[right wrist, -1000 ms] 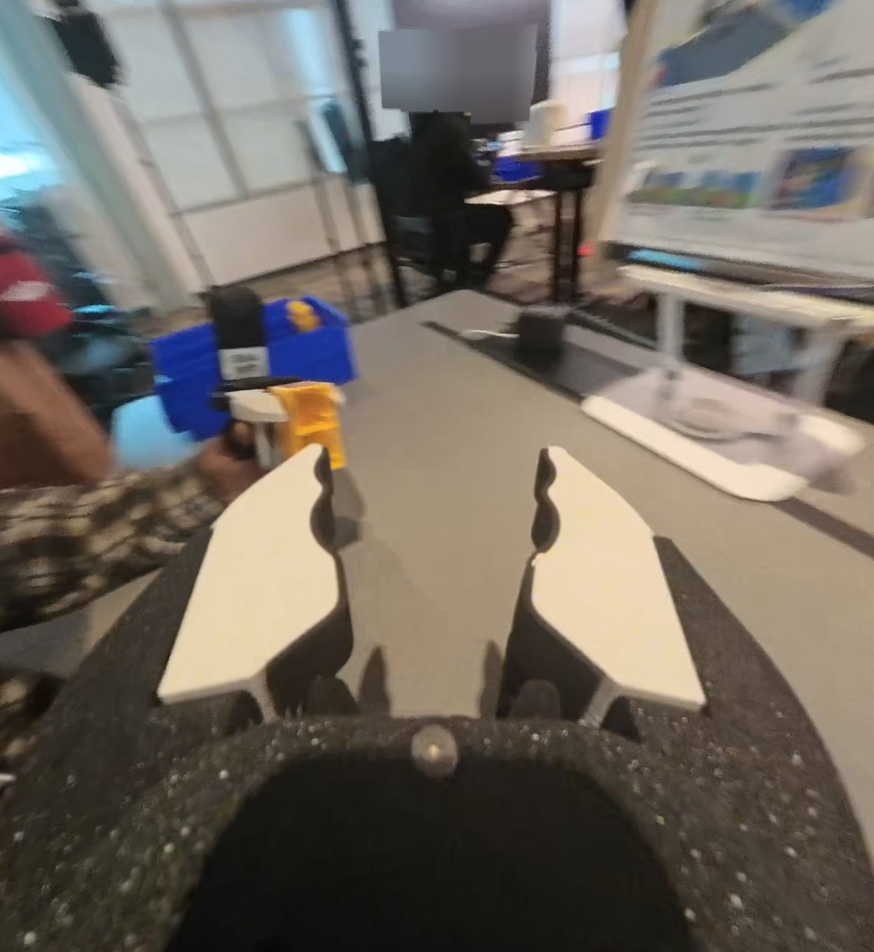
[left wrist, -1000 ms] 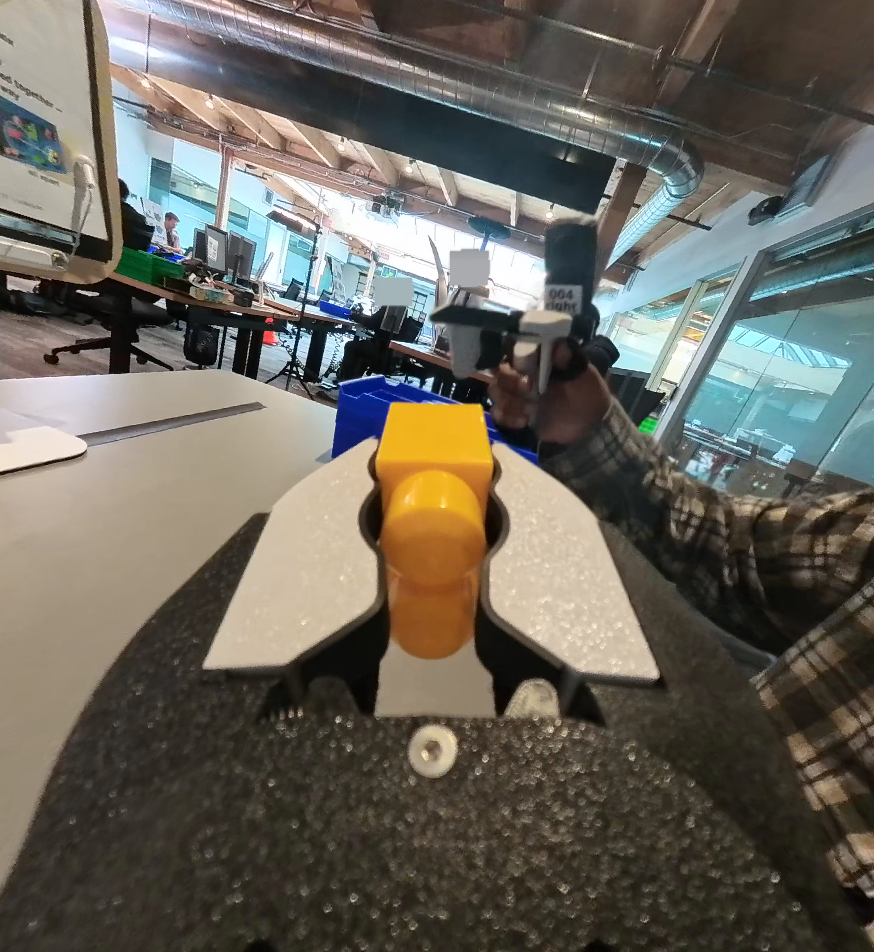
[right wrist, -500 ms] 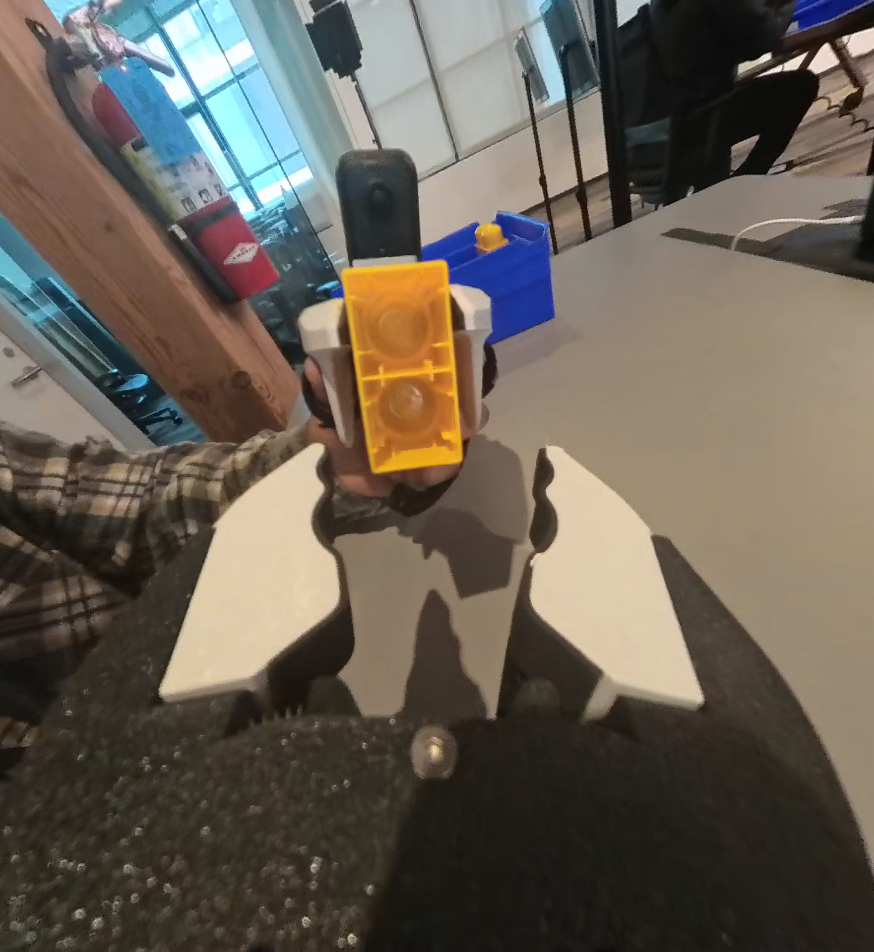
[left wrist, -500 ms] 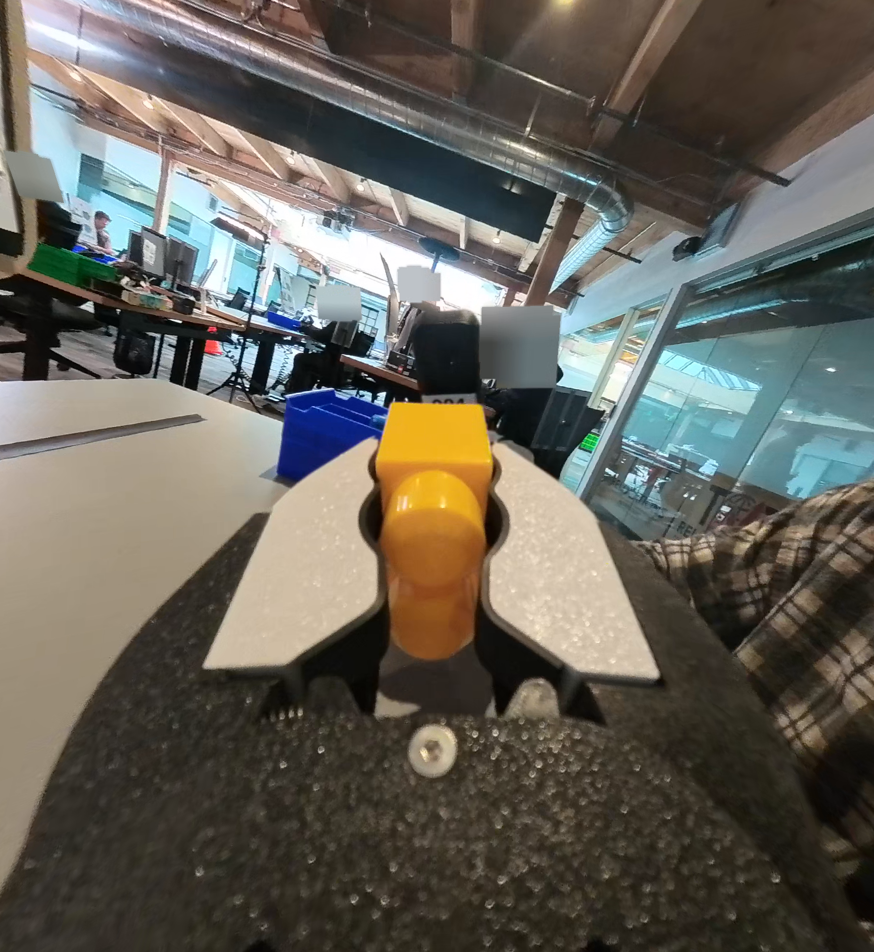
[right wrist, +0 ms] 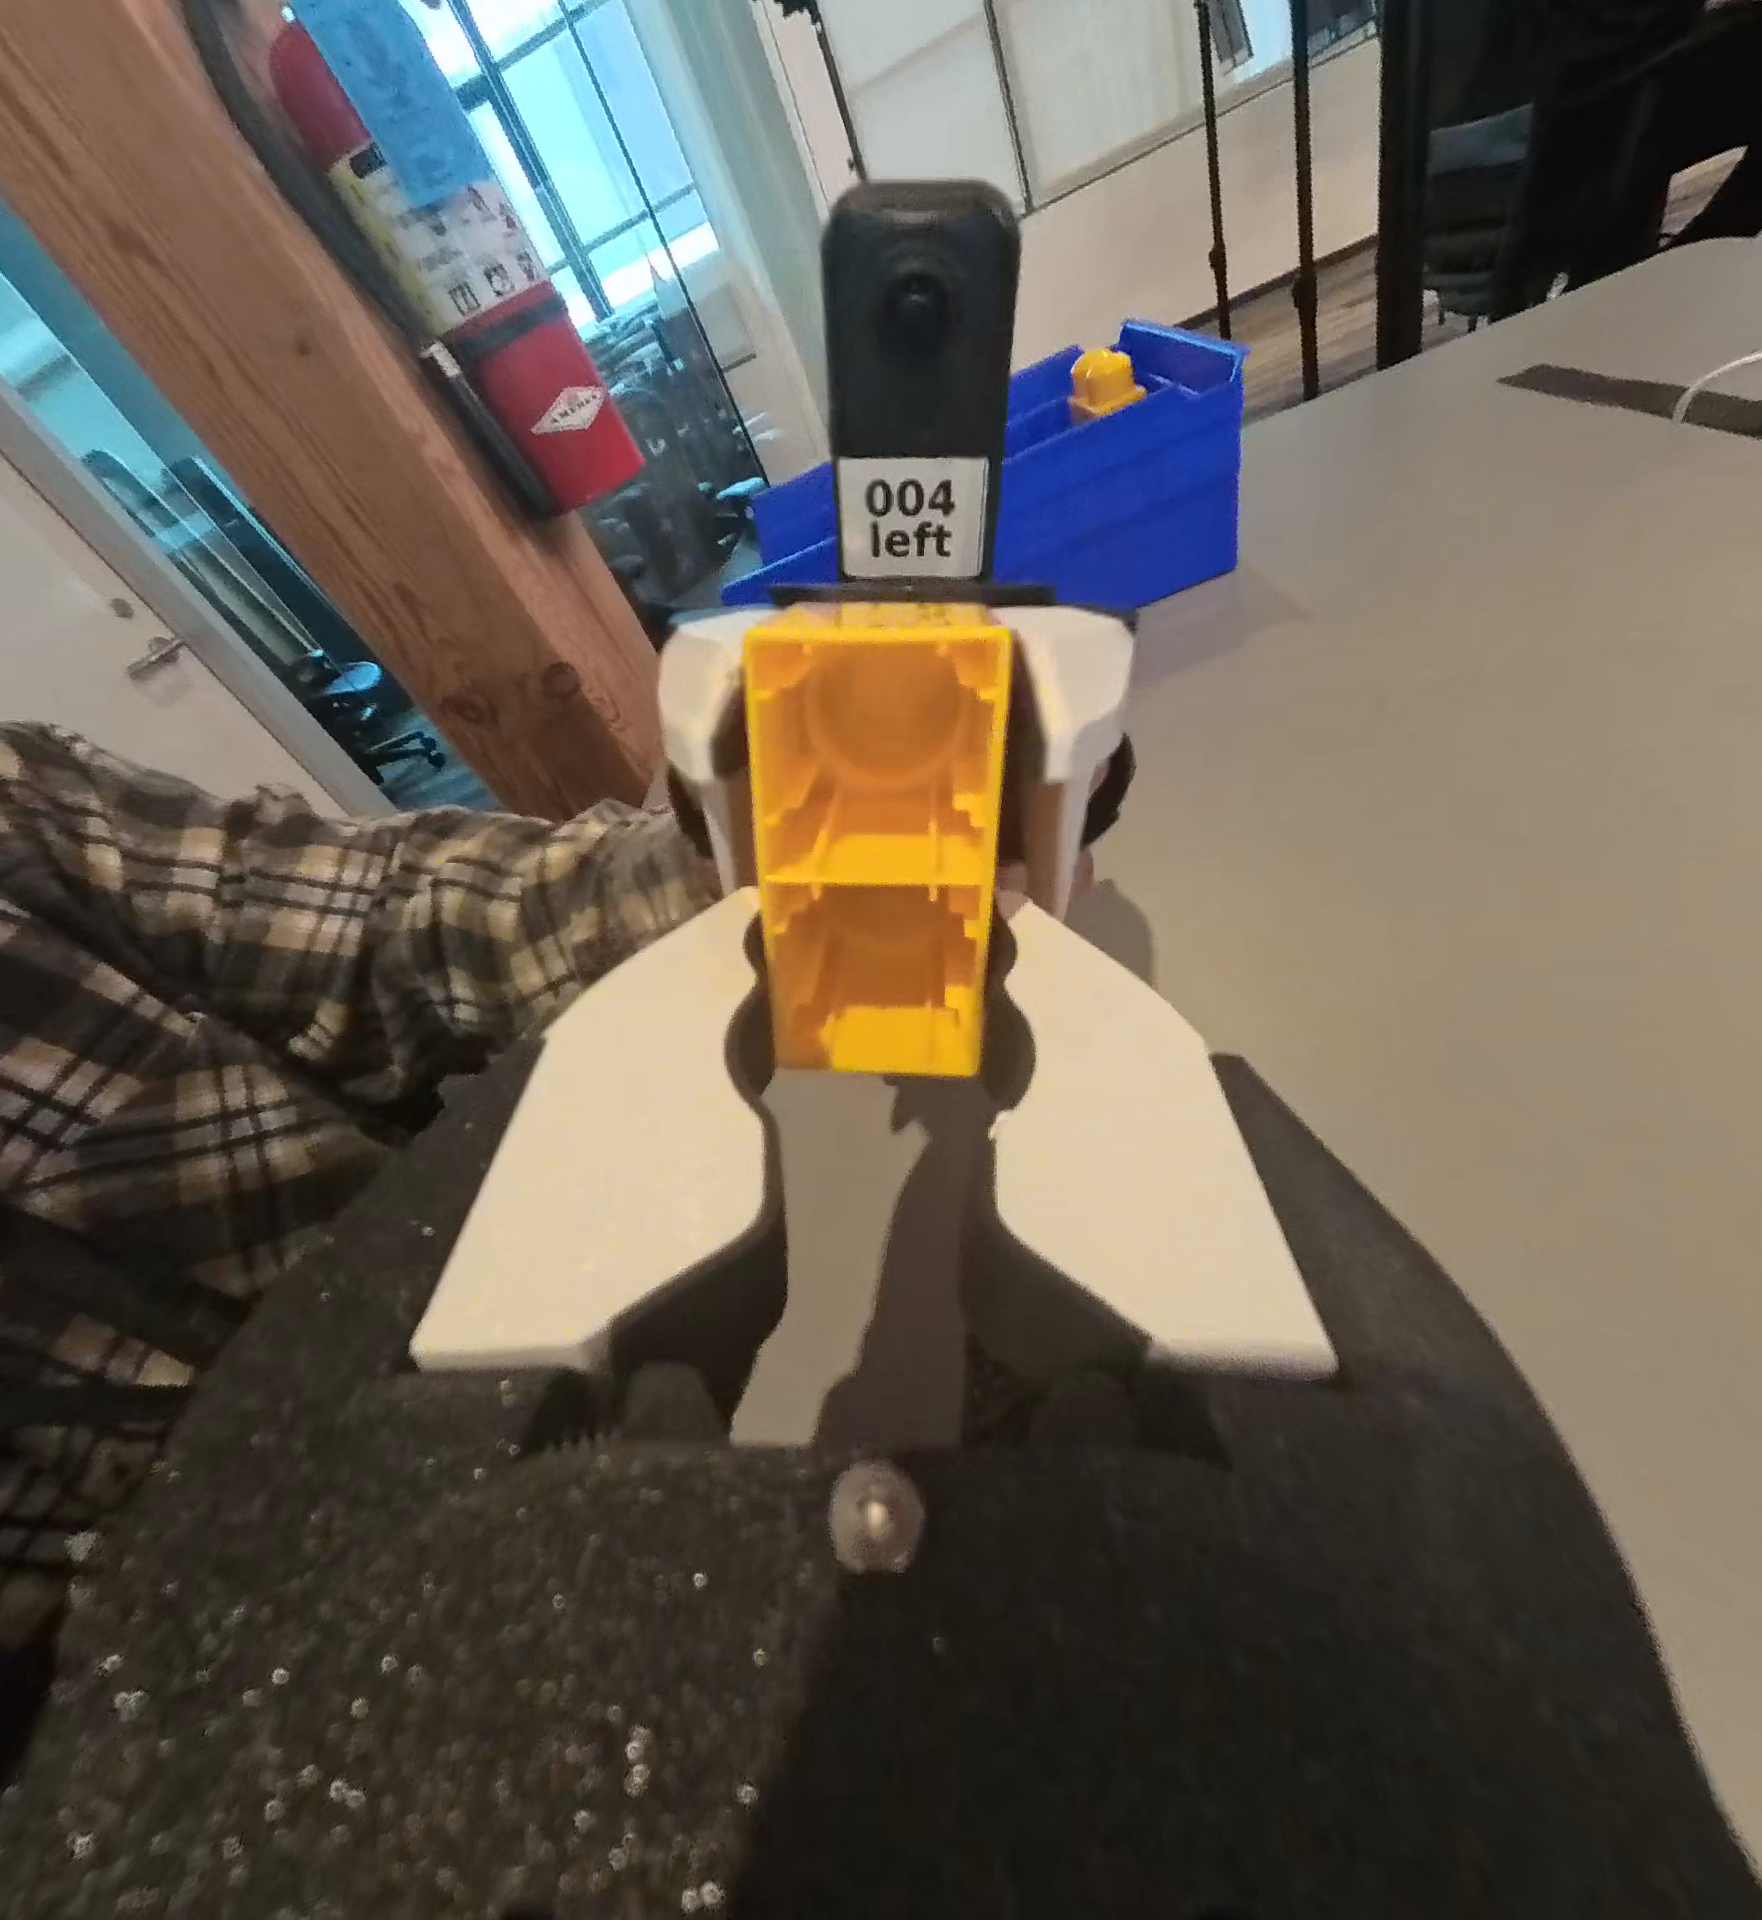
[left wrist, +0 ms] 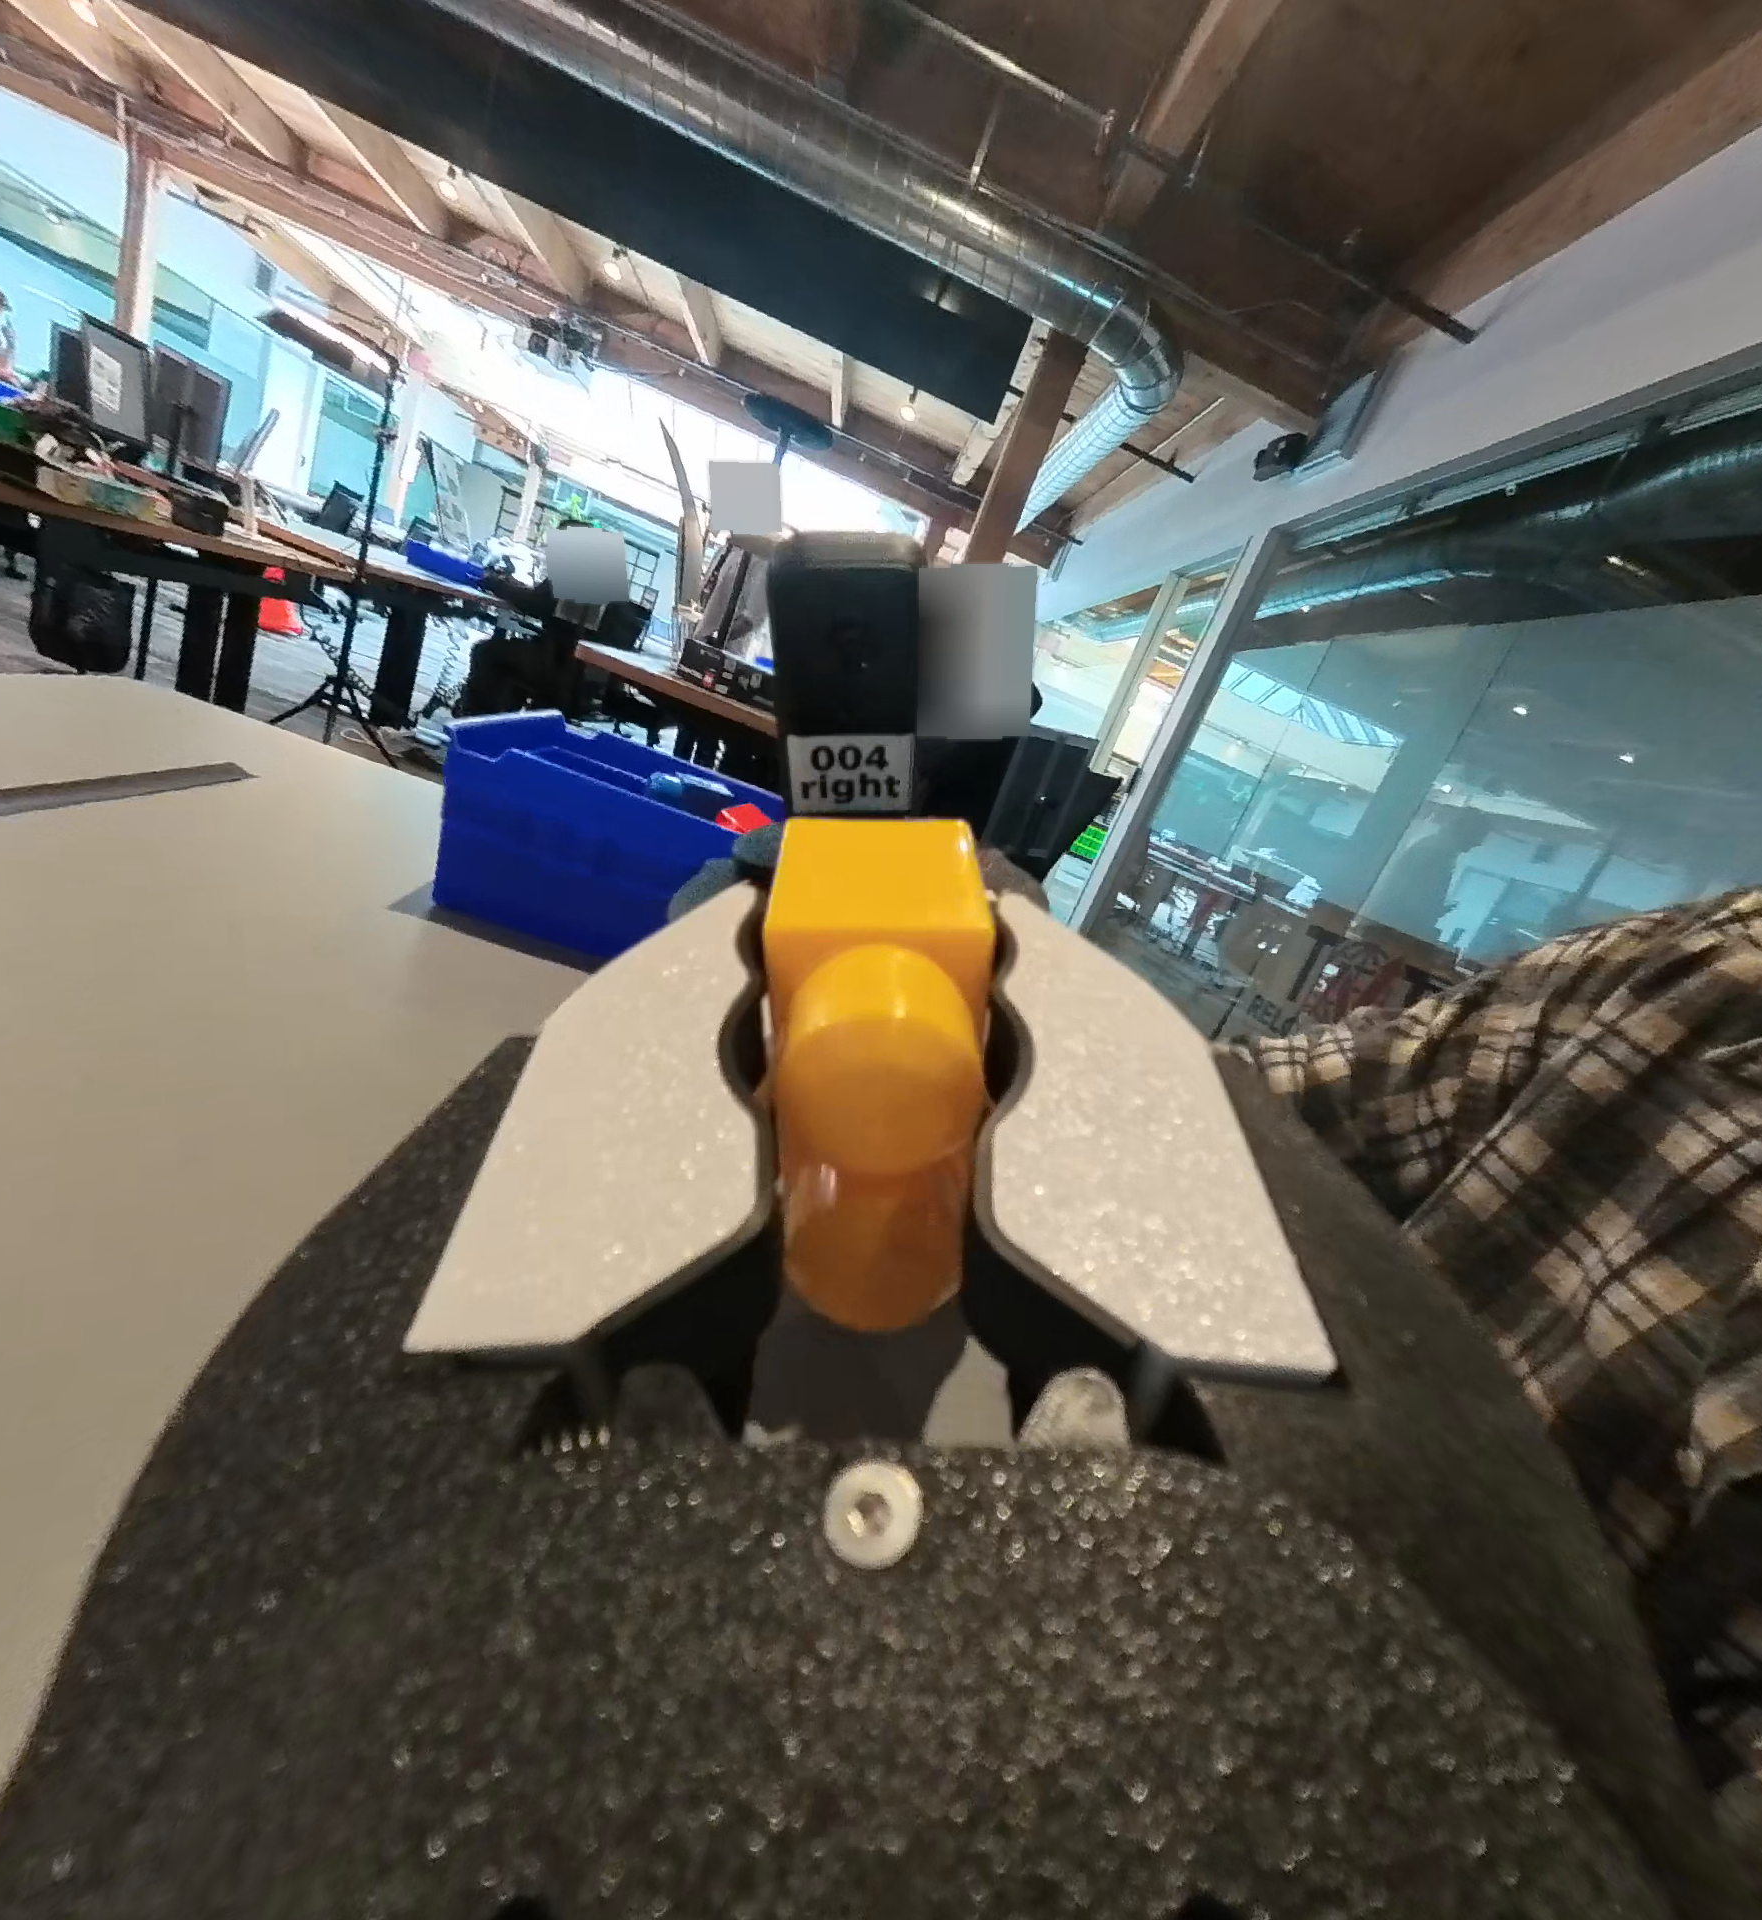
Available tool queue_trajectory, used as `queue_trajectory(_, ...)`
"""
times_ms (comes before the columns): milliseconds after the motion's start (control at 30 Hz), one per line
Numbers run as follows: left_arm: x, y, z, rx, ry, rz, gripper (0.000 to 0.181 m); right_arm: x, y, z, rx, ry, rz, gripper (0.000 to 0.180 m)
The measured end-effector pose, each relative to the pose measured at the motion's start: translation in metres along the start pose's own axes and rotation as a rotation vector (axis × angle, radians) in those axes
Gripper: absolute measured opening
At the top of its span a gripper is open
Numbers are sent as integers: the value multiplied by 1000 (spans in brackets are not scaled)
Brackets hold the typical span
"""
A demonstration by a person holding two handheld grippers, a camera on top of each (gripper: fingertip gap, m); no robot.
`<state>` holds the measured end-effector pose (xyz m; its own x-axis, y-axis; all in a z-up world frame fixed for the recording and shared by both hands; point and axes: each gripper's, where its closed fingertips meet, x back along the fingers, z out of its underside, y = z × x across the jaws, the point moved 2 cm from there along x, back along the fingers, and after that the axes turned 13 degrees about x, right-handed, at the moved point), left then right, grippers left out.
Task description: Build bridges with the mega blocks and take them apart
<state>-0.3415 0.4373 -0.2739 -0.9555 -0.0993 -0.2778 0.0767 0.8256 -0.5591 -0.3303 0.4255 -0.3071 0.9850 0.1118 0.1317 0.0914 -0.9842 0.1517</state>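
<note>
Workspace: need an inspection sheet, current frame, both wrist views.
Surface: grey table, mostly bare.
Job's things: yellow block held in the air; blue bin with a few loose blocks.
Clutter: dark strip on the table.
Grippers: left claw shut on the yellow block; right claw flanks its lower end, contact unclear.
Cables: white cable at the far table edge.
Surroundings: fire extinguisher on a wooden post, glass walls, desks.

Right tongs (right wrist: 872,997) close around orange block (right wrist: 872,862) (hollow underside showing) held by left tongs (right wrist: 892,717)
</note>
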Motion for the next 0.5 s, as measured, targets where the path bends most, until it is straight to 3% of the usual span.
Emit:
queue_trajectory(100, 5, -2, -12, -15, -70, -11, 63, 8, -1, 1, -8, 0, 29, 36)
queue_trajectory(233, 15, -2, -25, -46, -136, -49, 72, 45, -4, -12, 20, -18, 154, 36)
queue_trajectory(333, 16, 1, -26, -30, -138, -63, 74, 111, -17, -36, 78, -2, 384, 36)
queue_trajectory(500, 11, 1, -21, -18, -113, -58, 73, 256, -29, -68, 116, 72, 779, 36)
